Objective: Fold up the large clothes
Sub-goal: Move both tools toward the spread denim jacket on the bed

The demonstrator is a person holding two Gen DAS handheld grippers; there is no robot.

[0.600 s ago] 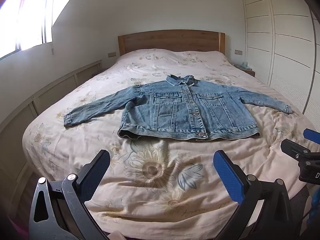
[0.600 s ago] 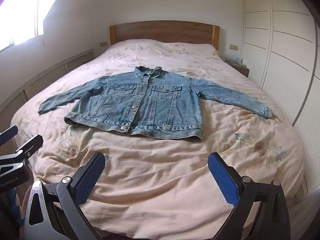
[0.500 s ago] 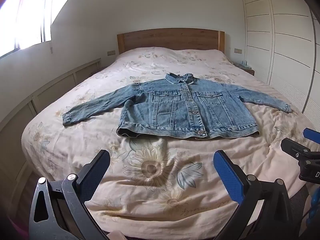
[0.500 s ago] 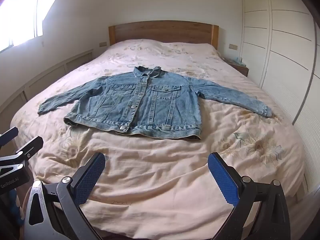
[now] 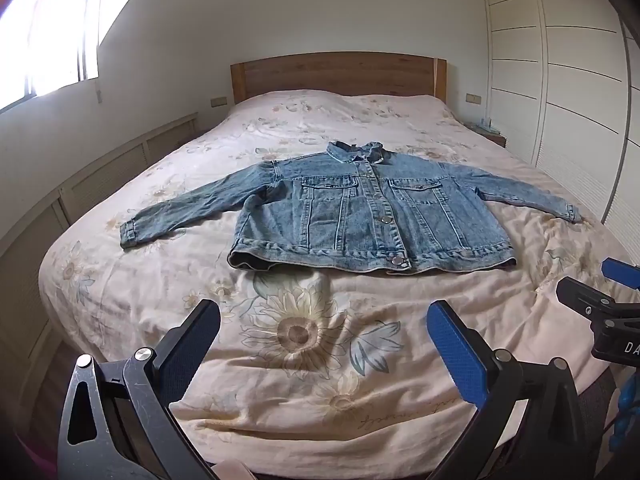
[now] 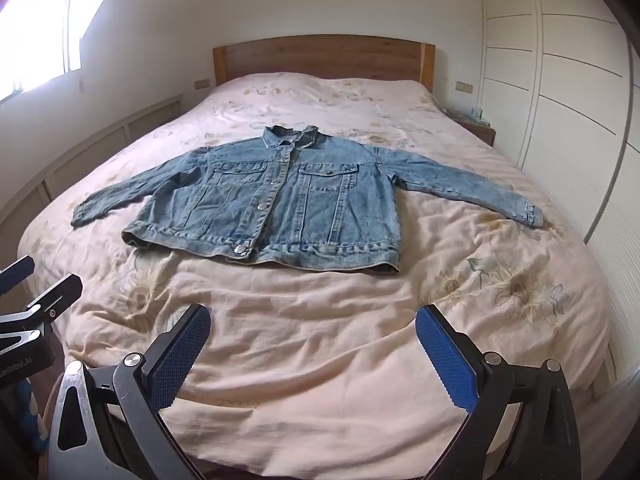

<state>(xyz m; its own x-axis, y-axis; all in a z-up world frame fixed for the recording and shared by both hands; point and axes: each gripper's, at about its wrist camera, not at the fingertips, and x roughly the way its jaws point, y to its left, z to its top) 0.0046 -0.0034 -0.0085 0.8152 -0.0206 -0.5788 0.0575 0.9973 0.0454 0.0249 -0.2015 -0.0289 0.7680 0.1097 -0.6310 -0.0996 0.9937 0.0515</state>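
Note:
A blue denim jacket point(image 5: 368, 212) lies flat and buttoned, front up, in the middle of the bed, both sleeves spread out to the sides; it also shows in the right wrist view point(image 6: 280, 196). My left gripper point(image 5: 322, 334) is open and empty, held over the foot of the bed, well short of the jacket's hem. My right gripper point(image 6: 314, 338) is also open and empty, likewise over the foot of the bed. The right gripper shows at the right edge of the left wrist view point(image 5: 600, 300), and the left gripper at the left edge of the right wrist view point(image 6: 36, 292).
The bed point(image 5: 320, 360) has a cream floral cover and a wooden headboard point(image 5: 336, 76). White wardrobe doors point(image 5: 560, 80) run along the right side, with a small bedside table point(image 5: 490, 134) by the headboard. Low wall panels point(image 5: 100, 176) and a bright window point(image 5: 48, 40) are on the left.
Both views have shifted only slightly; the jacket sits a little lower and left in the left wrist view. The jacket lies unmoved and both grippers stay open.

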